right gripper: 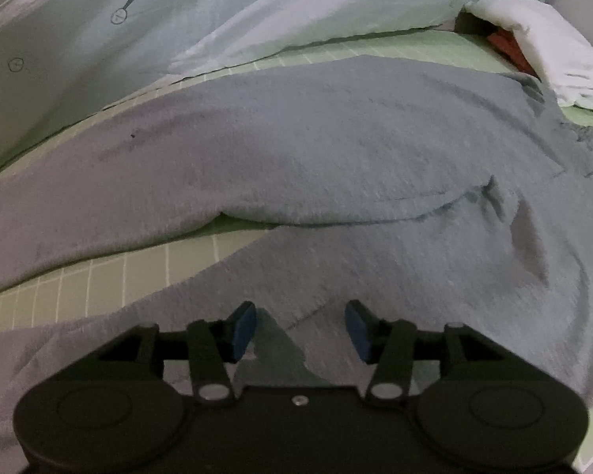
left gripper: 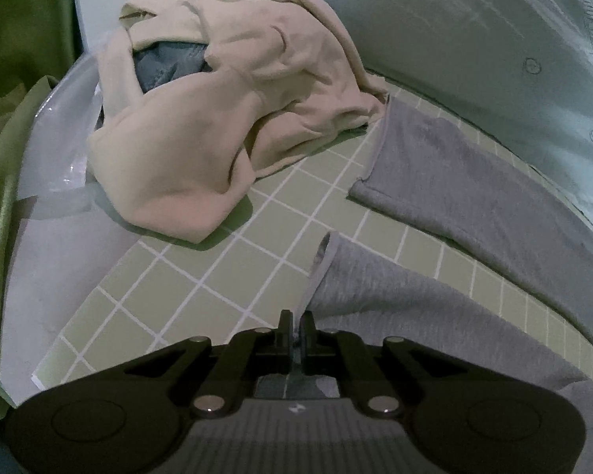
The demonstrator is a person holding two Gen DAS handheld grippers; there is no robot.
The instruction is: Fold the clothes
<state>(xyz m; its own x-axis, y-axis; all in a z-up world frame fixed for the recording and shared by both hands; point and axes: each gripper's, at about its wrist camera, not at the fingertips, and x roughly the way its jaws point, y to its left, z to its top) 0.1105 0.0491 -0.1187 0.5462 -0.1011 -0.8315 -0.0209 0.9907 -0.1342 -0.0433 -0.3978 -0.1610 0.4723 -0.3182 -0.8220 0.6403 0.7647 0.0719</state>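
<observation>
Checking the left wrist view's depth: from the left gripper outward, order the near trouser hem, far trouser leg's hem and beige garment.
1. Near trouser hem, pinched in the left gripper.
2. Far trouser leg's hem, ahead right.
3. Beige garment, farther, ahead left.

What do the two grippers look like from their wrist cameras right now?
Both are matte black, with two round domed housings at the base and linkage bars joined by silver pivot pins. The left gripper has a ribbed grey centre plate with a small white mark. The right gripper carries blue finger pads.
</observation>
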